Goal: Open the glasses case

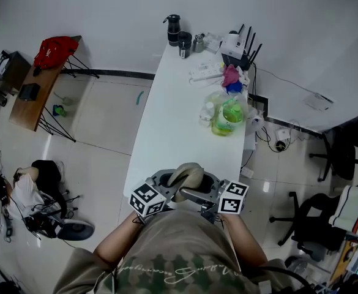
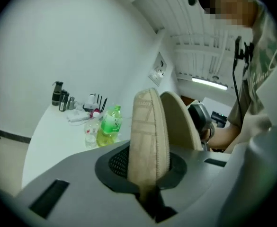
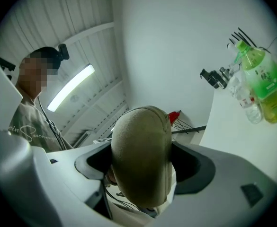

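Glasses case [image 1: 185,175] pinched between both grippers, right over the near end of the long white table [image 1: 166,121].

Going big to small: the table runs away from the person and most of it is bare, with the clutter sitting toward the far end. The left gripper [image 2: 145,167] has its jaws clamped on the edge of one beige shell, the one with the stitched rim. The right gripper [image 3: 143,167] has its jaws snug on either side of the rounded shell. In the left gripper view the two shells stand fanned apart like a clam, so the case is partly open, and it's held clear of the tabletop. Further up the table there's a green bottle [image 1: 231,116] with a small clear bottle [image 1: 208,112] just beside it, well apart from the case.
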